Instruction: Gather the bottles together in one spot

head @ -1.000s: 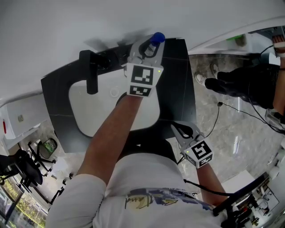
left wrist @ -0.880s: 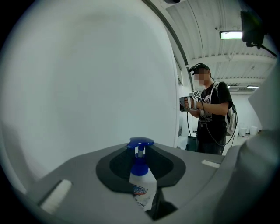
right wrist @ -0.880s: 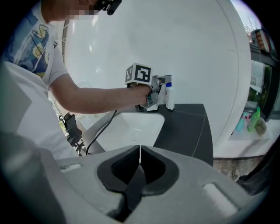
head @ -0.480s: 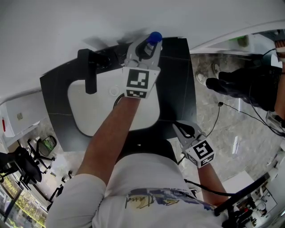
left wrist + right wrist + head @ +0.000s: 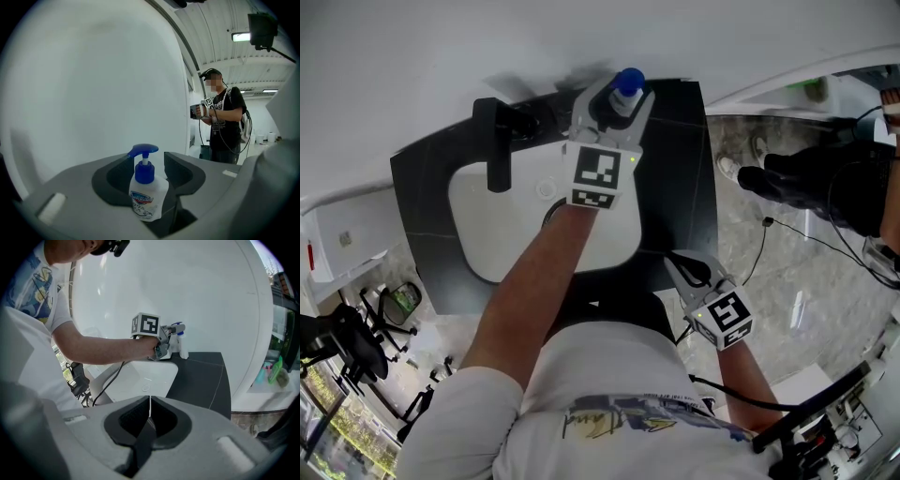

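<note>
Left gripper view: left gripper (image 5: pixel 150 161) has just been opening its jaws, freeing the soap bottle (image 5: pixel 147 199) between them, likely delivered at one o'clock of the sink (image 5: pixel 506 234); right gripper (image 5: pixel 150 407) closed, empty

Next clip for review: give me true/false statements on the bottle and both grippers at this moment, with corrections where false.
1. The pump bottle stands between the left gripper's fingers. True.
2. Those fingers clamp it. False: they have just been opening and stand clear of it.
3. The right gripper holds a bottle. False: it is shut and empty.
4. The bottle sits in the sink basin. False: it stands on the black counter.
5. Its pump head is blue. True.
</note>
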The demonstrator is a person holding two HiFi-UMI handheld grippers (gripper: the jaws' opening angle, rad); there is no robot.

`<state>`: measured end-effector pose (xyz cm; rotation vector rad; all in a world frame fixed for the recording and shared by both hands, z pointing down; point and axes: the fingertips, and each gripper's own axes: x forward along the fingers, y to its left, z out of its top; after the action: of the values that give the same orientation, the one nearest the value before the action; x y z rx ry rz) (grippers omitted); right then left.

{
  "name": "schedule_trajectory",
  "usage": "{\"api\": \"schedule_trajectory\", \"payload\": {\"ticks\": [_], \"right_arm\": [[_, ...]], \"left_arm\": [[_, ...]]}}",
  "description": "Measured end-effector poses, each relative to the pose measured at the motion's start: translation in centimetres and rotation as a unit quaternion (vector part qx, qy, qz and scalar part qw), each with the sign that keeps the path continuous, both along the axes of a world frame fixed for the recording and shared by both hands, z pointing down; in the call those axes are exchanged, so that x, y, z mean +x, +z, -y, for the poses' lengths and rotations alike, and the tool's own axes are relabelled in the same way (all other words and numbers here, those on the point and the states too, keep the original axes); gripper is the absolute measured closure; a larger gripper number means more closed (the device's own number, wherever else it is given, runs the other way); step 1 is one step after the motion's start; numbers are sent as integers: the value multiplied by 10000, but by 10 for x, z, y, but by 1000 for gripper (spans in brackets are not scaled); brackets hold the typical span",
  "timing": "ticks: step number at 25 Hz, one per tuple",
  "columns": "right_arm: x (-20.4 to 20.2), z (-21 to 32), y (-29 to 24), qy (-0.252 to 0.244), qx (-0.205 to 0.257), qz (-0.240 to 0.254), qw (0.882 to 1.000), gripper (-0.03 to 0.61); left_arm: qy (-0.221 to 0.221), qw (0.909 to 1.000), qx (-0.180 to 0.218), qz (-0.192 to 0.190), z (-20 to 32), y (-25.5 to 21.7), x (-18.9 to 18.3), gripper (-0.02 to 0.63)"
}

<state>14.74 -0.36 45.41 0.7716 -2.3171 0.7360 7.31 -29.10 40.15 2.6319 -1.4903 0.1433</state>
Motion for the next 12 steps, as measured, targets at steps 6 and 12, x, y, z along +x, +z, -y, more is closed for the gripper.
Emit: {"api": "schedule_trajectory", "payload": {"ticks": [6, 12], "right_arm": [[-6, -3, -2, -40, 6, 32, 10000, 569], [-12, -8, -5, -61, 37, 43, 10000, 569]], "left_arm": [[7, 10000, -63, -8, -11, -1, 0, 394], [-50, 9998, -130, -167, -27, -6, -5, 391]]}}
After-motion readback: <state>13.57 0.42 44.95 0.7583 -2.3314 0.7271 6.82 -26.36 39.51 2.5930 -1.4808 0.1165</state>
